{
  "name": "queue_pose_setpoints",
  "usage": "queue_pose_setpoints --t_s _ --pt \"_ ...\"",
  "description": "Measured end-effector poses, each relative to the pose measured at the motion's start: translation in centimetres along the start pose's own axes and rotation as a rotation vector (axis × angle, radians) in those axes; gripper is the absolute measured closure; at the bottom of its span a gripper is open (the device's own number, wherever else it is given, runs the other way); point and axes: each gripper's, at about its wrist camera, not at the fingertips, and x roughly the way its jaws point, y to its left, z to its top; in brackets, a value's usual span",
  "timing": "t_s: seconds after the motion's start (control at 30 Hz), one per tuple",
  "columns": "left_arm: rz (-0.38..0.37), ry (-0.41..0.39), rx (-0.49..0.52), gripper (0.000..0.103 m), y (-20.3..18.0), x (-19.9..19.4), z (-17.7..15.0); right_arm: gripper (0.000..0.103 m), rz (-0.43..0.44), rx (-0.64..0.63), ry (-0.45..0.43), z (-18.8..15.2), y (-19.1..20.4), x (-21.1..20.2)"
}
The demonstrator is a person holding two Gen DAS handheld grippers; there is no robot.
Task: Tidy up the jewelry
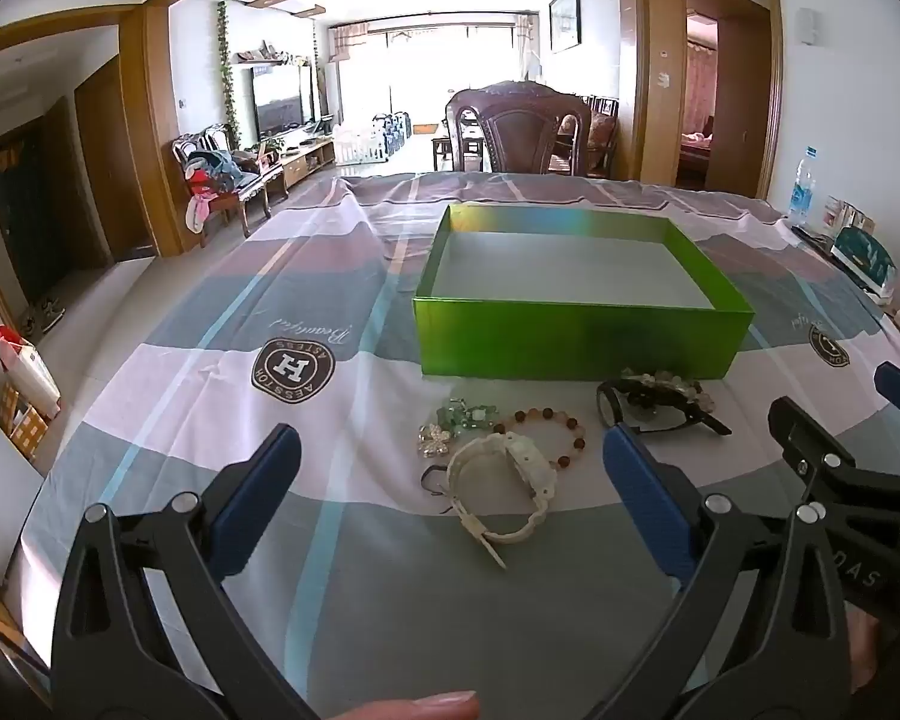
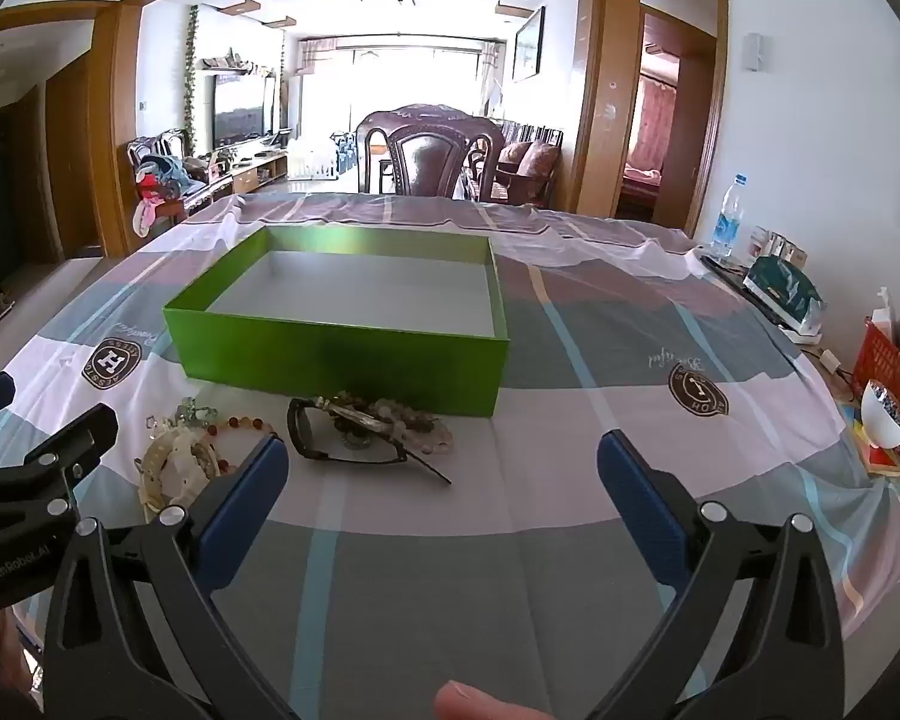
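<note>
Jewelry [image 1: 498, 450]: one watch [image 1: 501, 489], one green box [image 1: 576, 294]; both tongs [image 1: 450, 456] [image 2: 441, 459] released, empty.

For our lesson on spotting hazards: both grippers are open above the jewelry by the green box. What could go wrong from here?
1. The white watch overlaps the bead bracelet, so lifting one may drag the other.
2. The black glasses lie tangled with a pale bead strand.
3. The green box looks light; a bump might shift it.

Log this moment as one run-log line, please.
stage: not started | left tongs: open, empty | right tongs: open, empty | green box: empty | jewelry: on cloth before box
</note>
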Motion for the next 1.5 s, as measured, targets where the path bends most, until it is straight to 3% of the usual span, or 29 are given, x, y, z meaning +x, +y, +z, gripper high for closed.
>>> queue_pose_setpoints --t_s 1.5 --pt "0.0 -0.008 0.001 0.003 0.03 -0.01 -0.03 0.003 0.005 0.008 -0.003 -0.28 -0.13 -0.13"
